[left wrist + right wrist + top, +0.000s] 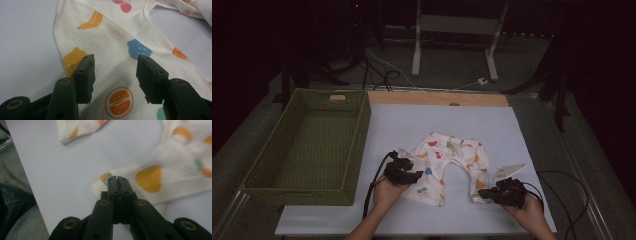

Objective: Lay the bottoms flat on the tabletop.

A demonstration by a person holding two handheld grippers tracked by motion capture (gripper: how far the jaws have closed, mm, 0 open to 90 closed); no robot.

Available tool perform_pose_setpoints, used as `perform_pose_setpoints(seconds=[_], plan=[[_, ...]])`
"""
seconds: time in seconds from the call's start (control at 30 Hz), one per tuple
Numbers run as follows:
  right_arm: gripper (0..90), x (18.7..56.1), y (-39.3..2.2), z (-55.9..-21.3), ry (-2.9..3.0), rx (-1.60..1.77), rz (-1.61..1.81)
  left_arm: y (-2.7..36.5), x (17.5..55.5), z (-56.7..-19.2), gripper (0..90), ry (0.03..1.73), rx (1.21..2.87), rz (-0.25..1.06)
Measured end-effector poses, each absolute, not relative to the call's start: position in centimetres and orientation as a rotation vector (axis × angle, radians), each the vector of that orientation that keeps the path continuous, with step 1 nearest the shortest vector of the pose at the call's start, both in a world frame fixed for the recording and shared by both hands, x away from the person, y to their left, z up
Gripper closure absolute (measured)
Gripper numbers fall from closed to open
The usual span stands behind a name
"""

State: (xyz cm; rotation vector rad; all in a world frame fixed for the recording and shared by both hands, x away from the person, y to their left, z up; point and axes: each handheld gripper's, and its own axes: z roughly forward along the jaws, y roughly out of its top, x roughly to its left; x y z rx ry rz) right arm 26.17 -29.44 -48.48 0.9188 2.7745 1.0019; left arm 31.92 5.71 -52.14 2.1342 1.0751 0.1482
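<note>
High view: a green woven basket (307,145) stands at the left of the table (402,125), well apart from the work. The baby trousers (447,160) lie flat at the table's middle, waistband toward the far edge, both legs pointing back toward the person, so each leg's long axis runs near to far. The left tongs (404,172) rest over the left leg; in the left gripper view the jaws stand apart above the printed cloth (117,65), pressing nothing, the leg stretching away ahead of them. The right tongs (507,192) sit at the right leg's cuff; in the right gripper view they (117,180) are clenched on the hem corner (100,183). Judgement: the right hand has its hold, and the left jaws need only drop onto the cloth below.
</note>
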Motion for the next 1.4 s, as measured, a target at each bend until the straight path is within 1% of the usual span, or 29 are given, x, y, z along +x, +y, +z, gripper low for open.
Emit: perform_pose_setpoints(seconds=[0.23, 0.43, 0.73, 0.87, 0.93, 1.0, 1.27, 1.4], plan=[[90.0, 26.7, -31.4, -47.5, 2.734, 0.952, 0.980, 5.9, 32.0, -52.3, 50.0, 1.083, 2.135, 0.146], [90.0, 27.2, -33.8, -48.1, 2.702, 1.033, 0.958, 5.9, 32.1, -52.5, 50.1, 1.087, 2.130, 0.144], [90.0, 28.3, -37.4, -50.2, 2.663, 1.168, 0.905, 6.0, 32.4, -52.6, 50.0, 1.090, 2.119, 0.145], [90.0, 28.1, -37.3, -49.8, 2.653, 1.142, 0.976, 6.0, 32.4, -52.6, 50.0, 1.089, 2.119, 0.146], [89.5, 27.6, -36.5, -49.1, 2.665, 1.097, 1.029, 5.9, 32.4, -52.6, 49.8, 1.088, 2.122, 0.146], [85.0, 27.4, -35.7, -48.8, 2.674, 1.068, 1.053, 5.9, 32.4, -52.5, 49.5, 1.087, 2.125, 0.146], [77.9, 27.1, -33.2, -48.7, 2.740, 0.987, 1.062, 6.0, 32.4, -52.5, 49.1, 1.084, 2.125, 0.143], [69.7, 26.8, -32.1, -48.8, 2.762, 0.970, 1.053, 6.1, 32.4, -52.5, 48.6, 1.090, 2.122, 0.149]])
